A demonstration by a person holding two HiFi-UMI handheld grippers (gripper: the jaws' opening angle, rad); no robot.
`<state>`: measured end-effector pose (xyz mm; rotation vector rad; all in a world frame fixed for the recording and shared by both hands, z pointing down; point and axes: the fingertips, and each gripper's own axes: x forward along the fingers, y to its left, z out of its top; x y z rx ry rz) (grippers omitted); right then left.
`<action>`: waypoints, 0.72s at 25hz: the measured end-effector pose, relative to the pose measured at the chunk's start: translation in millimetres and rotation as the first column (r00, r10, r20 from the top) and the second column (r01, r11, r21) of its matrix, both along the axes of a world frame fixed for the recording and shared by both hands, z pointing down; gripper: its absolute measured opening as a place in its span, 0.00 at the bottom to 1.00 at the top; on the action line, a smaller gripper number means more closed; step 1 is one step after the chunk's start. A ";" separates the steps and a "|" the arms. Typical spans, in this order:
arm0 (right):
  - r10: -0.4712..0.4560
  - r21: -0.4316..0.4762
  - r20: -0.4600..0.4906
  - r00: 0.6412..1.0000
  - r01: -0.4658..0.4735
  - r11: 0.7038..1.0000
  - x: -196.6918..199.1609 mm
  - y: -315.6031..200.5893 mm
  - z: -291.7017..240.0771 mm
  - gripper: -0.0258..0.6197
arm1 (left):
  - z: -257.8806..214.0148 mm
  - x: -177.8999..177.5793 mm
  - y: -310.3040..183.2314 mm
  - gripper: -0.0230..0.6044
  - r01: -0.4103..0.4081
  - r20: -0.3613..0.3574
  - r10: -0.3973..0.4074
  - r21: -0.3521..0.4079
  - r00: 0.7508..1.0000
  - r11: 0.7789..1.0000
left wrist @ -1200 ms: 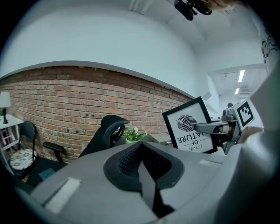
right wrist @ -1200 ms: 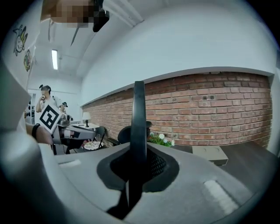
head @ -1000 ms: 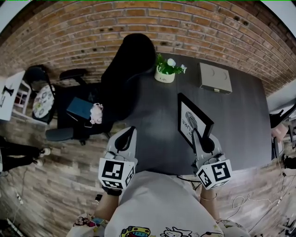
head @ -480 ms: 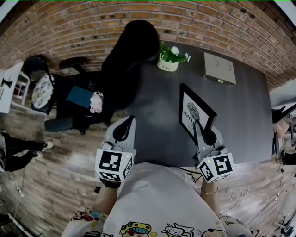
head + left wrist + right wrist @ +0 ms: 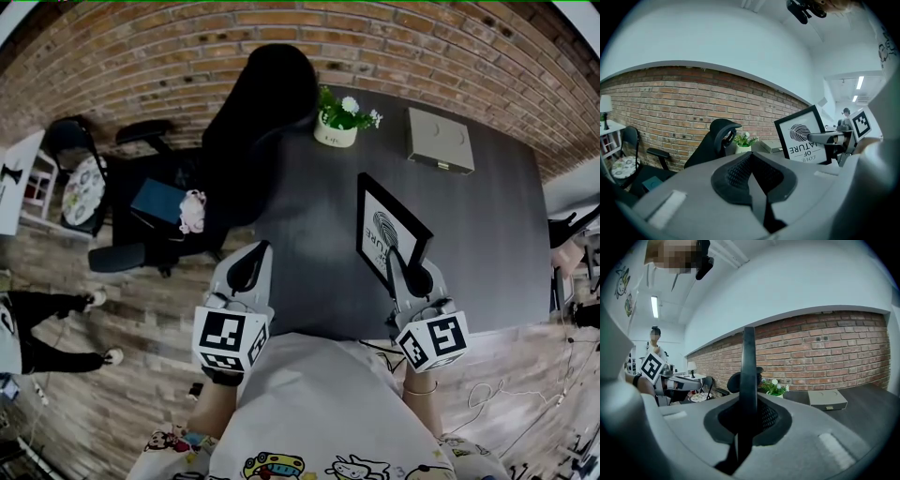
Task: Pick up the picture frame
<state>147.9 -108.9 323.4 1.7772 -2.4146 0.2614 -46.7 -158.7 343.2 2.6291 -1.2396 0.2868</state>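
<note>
The picture frame [image 5: 389, 239], black-edged with a white leaf print, stands tilted over the dark table [image 5: 487, 234]. My right gripper [image 5: 401, 270] is shut on its lower edge. The right gripper view shows the frame [image 5: 748, 376] edge-on as a thin dark bar between the closed jaws of that gripper [image 5: 745, 423]. In the left gripper view the frame [image 5: 802, 136] faces me with the right gripper [image 5: 829, 138] clamped on it. My left gripper [image 5: 253, 267] hovers off the table's left edge, shut with nothing in it [image 5: 752, 178].
A potted plant [image 5: 342, 117] and a flat grey box [image 5: 439, 141] sit at the table's far side by the brick wall. A black office chair [image 5: 258, 122] stands at the table's left corner. A second chair [image 5: 84, 187] and a blue book [image 5: 159, 199] lie further left.
The frame stays in the right gripper's grip and both grippers hold nearly still. A person's legs at the left edge have shifted across the floor.
</note>
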 end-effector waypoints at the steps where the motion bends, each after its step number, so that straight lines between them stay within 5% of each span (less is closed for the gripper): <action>1: 0.000 -0.002 0.000 1.000 0.000 1.000 -0.5 -0.3 0.7 0.06 | 0.2 -0.2 -0.3 0.06 0.000 0.001 0.000 -0.001 1.000 1.000; 18: 0.014 -0.025 0.042 0.999 -0.013 1.000 -1.6 -0.8 6.0 0.06 | 2.3 -6.0 -3.7 0.06 0.009 0.009 -0.009 -0.009 1.000 1.000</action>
